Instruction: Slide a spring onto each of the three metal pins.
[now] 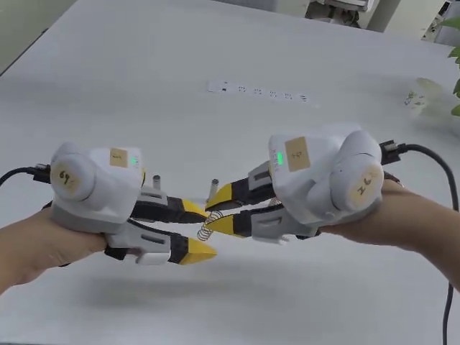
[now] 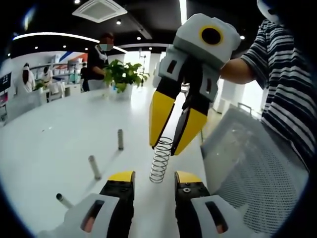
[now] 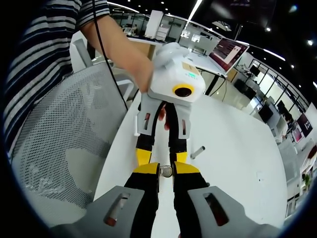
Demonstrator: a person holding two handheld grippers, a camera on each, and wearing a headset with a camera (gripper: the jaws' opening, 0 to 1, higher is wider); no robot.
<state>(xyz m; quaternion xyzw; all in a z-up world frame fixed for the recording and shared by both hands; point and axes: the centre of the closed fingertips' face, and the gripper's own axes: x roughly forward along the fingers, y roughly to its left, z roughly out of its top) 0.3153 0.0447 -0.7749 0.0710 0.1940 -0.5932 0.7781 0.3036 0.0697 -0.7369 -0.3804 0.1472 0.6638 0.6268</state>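
Silver spring, white table, black-and-white striped shirt

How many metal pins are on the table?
3. One pin farthest, one in the middle, one nearest, lined up left of the spring in the left gripper view.

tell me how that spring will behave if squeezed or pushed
Probably floppy: the spring hangs slightly curved from the right tongs, held by one end. Thin open coils suggest it is light and squashes easily. Laid down, it would likely roll.
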